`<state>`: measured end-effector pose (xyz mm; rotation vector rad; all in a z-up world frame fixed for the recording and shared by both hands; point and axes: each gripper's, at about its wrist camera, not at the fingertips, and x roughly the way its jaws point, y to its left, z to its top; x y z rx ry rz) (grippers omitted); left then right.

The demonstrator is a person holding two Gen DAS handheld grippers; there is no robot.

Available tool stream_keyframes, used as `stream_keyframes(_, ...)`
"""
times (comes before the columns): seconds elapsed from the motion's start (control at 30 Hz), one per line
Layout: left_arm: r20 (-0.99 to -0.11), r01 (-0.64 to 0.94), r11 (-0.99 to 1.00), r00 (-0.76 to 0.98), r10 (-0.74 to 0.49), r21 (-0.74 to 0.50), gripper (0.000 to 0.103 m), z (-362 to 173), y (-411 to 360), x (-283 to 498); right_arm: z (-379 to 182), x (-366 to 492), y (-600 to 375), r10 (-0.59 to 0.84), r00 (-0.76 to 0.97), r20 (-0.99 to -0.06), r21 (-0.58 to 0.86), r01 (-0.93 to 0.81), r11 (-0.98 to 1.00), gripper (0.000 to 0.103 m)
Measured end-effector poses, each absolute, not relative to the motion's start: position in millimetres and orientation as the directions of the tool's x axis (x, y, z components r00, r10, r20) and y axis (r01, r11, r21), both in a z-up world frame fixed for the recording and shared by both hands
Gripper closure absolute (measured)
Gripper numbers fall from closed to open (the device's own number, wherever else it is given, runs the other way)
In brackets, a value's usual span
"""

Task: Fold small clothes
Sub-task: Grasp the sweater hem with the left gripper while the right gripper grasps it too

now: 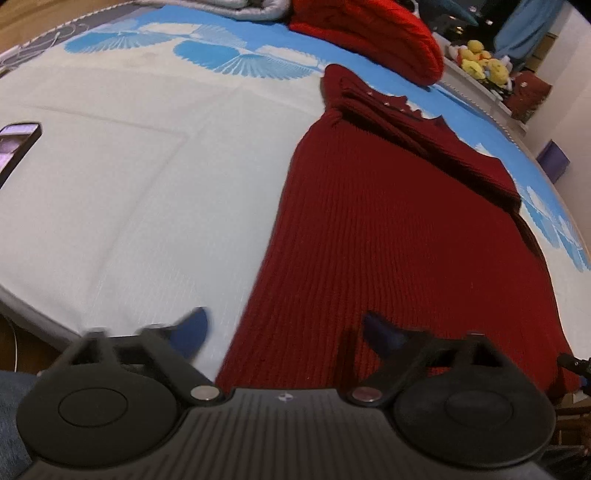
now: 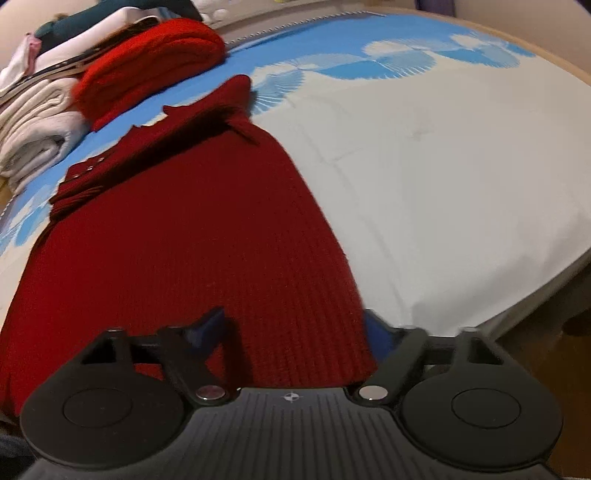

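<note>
A dark red ribbed knit garment (image 1: 388, 236) lies flat on the bed, with its buttoned collar end at the far side; it also shows in the right wrist view (image 2: 177, 236). My left gripper (image 1: 284, 330) is open over the garment's near left edge, its left fingertip (image 1: 194, 328) above the sheet and the right one over the knit. My right gripper (image 2: 295, 325) is open over the garment's near right edge, its right fingertip (image 2: 376, 330) at the edge of the knit. Neither gripper holds anything.
The bed sheet (image 1: 122, 192) is white with a blue fan pattern at the far side. A bright red folded knit (image 1: 365, 33) and stacked light clothes (image 2: 33, 114) lie beyond the garment. A phone (image 1: 16, 146) lies at the left. Yellow plush toys (image 1: 480, 61) sit beyond the bed.
</note>
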<state>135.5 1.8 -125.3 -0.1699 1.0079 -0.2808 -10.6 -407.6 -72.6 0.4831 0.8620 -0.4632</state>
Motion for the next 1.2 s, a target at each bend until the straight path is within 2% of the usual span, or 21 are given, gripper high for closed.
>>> stream_keyframes(0.03,-0.807,0.167,0.947,0.497,-0.32,-0.273,0.039,-125,1,136,-72,-11,-408,-0.181,0.565,-0.805,0.215,0.561,0.799,0.054)
stream_keyframes(0.1,-0.815,0.167,0.954,0.495,-0.301,-0.25,0.069,-125,1,136,-73,-11,-409,-0.166,0.56,-0.812,0.222,0.559,0.799,0.075)
stream_keyframes(0.13,-0.82,0.161,0.959,0.498,-0.283,-0.233,0.073,-126,2,136,-73,-11,-410,-0.157,0.561,-0.813,0.232,0.558,0.796,0.077)
stream_keyframes(0.2,-0.82,0.144,0.955,0.489,-0.297,-0.26,0.088,-125,7,138,-73,-11,-412,-0.145,0.564,-0.813,0.25,0.563,0.788,0.08)
stream_keyframes(0.4,-0.818,0.152,0.945,0.474,-0.327,-0.289,0.094,-119,13,136,-67,-16,-409,-0.147,0.568,-0.81,0.253,0.564,0.786,0.084)
stream_keyframes(0.63,-0.814,0.206,0.932,0.454,-0.361,-0.299,0.095,-102,22,114,-43,-42,-398,-0.108,0.623,-0.775,0.31,0.523,0.794,0.085)
stream_keyframes(1.0,-0.765,0.29,0.867,0.412,-0.495,-0.405,0.096,-53,58,44,23,-118,-378,-0.007,0.68,-0.733,0.454,0.497,0.739,0.086)
stream_keyframes(1.2,-0.724,0.256,0.83,0.406,-0.557,-0.495,0.096,-30,60,72,46,-98,-388,-0.006,0.707,-0.707,0.498,0.504,0.706,0.087)
